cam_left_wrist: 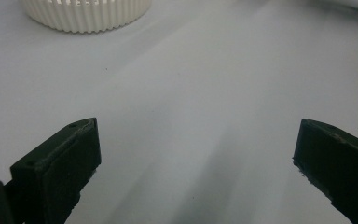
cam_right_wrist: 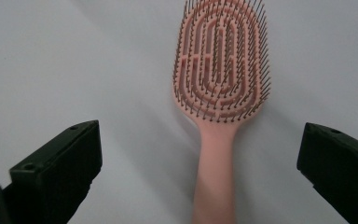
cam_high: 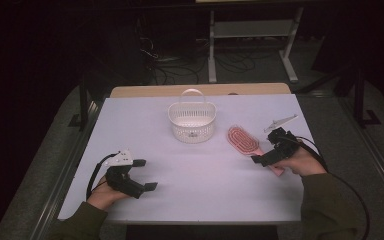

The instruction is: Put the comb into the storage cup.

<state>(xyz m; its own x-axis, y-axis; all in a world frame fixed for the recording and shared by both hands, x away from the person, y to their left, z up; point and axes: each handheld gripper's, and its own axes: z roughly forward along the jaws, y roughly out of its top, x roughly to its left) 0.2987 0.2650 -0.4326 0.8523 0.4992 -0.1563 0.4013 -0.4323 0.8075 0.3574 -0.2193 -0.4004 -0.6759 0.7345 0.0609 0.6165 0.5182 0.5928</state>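
The right gripper hangs wide open over the pink hairbrush, handle between its jaws, gripping nothing; the left gripper gapes empty.

Two forearms in dark sleeves enter from the table's near edge. The left hand holds the left gripper low over the table's near-left part, jaws wide apart and pointing right. The right hand holds the right gripper above the table's right side, jaws spread, angled toward the far left.
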